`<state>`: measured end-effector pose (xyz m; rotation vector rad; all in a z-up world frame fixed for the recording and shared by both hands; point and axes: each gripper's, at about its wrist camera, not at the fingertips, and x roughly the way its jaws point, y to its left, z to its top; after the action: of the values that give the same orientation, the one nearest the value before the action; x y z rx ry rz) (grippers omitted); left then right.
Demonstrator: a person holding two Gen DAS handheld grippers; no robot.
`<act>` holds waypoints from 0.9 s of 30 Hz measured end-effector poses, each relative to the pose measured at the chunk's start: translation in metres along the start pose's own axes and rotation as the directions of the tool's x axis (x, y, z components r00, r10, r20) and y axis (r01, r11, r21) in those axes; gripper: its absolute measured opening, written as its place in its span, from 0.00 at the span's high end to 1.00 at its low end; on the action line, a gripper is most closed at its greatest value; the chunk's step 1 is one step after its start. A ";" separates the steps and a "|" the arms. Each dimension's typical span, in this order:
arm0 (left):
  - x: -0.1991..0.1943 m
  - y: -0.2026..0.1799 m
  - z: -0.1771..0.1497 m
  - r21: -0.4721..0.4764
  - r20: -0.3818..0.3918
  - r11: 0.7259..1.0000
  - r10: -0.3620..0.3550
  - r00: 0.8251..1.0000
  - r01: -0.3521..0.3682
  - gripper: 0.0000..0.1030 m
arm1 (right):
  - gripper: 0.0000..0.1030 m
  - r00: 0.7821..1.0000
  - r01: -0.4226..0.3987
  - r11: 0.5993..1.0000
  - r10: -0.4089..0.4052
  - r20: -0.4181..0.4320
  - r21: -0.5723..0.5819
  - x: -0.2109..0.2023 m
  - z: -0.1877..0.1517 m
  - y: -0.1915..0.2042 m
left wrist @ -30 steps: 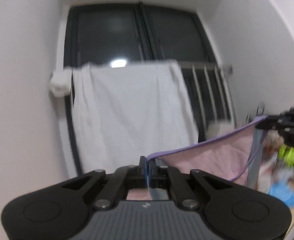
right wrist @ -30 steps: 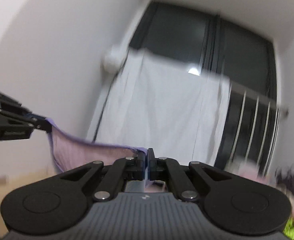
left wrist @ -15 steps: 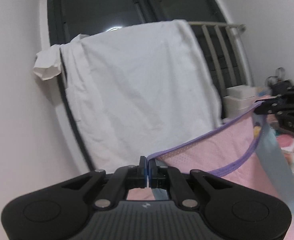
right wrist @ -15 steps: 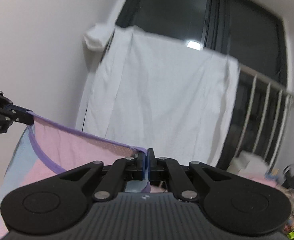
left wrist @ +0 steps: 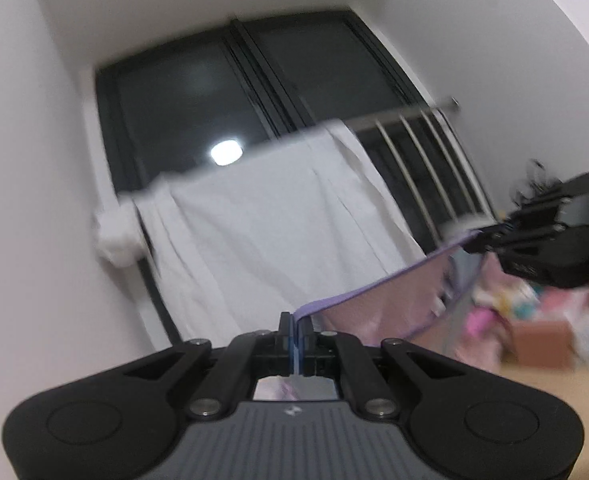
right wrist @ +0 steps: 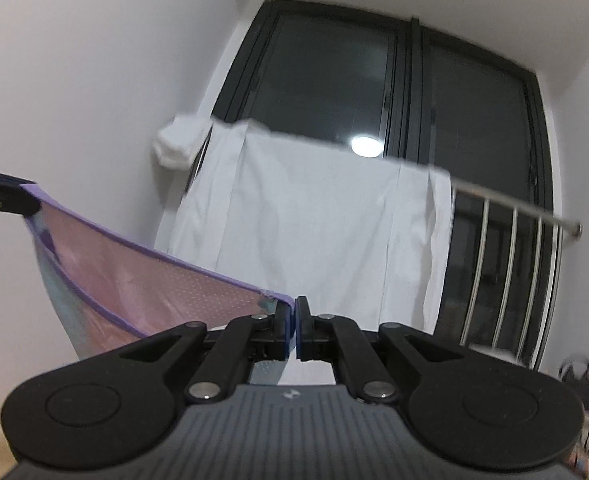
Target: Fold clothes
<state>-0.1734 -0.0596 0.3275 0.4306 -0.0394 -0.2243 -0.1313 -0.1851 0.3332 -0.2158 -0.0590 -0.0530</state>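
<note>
Left gripper (left wrist: pixel 295 322): jaws closed, pinching one corner of the pink garment (left wrist: pixel 398 300)
Pink garment: in the air, its purple edge stretched between the two grippers, the rest hanging below
Right gripper (right wrist: pixel 296 308): jaws closed on the other corner of the garment
White sheet (right wrist: pixel 326 236): hanging over the railing (right wrist: pixel 510 204) behind, before a dark window (right wrist: pixel 374 80)
</note>
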 end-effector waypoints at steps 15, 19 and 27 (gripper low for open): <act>0.027 -0.056 -0.285 -0.588 -0.502 0.809 -0.383 0.776 0.019 0.43 | 0.45 0.722 -0.124 0.917 0.345 -0.599 0.379 -0.079 -0.304 -0.019; 0.104 -0.067 -0.285 -0.453 -0.523 0.891 -0.277 0.806 0.012 0.45 | 0.51 0.757 -0.148 0.944 0.300 -0.581 0.294 -0.024 -0.291 0.018; 0.198 -0.066 -0.314 -0.379 -0.624 0.922 -0.194 0.757 -0.076 0.46 | 0.60 0.697 -0.399 0.889 0.453 -0.556 0.223 0.001 -0.287 0.124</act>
<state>0.0322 -0.0342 0.0130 0.0940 0.7105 -0.1285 -0.1078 -0.1261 0.0274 -0.1129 0.6290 0.3540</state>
